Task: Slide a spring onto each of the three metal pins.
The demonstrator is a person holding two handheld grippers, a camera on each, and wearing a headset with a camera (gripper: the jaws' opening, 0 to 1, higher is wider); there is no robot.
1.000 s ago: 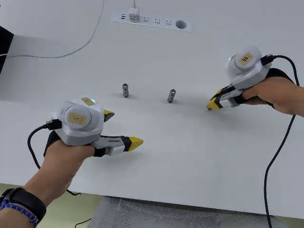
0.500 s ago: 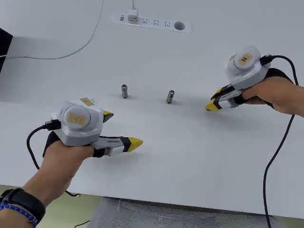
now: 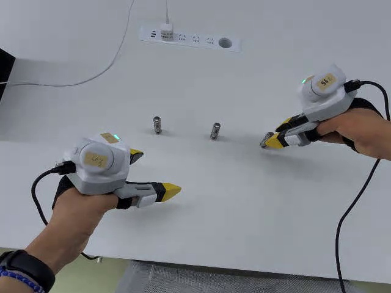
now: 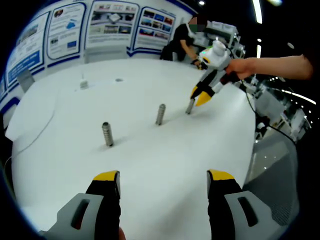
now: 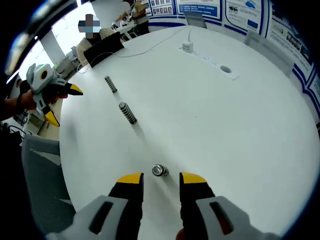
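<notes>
Our right gripper has its yellow-tipped jaws parted a little and grips nothing. The nearest pin stands just ahead of the tips, in line with the gap between them, which is somewhat wider than the pin. From along those jaws we see this pin end-on: a bright round metal cap with a darker ring around it. We cannot tell from there whether coils wrap it. In the head view the same pin is a short grey stub just beside the lower tip of the right gripper, tilted a little.

Farther out ahead of the right jaws stands the middle pin, and beyond it the far pin, both on the white table. Each is a slim grey post wrapped in the ribbed turns of a spring, with a darker base.

Our left gripper is wide open and empty, held above the table. Ahead of its jaws the three pins form a row: the far pin nearest the left jaw, the middle pin beyond, and the nearest pin right at the tips of the right gripper.
</notes>
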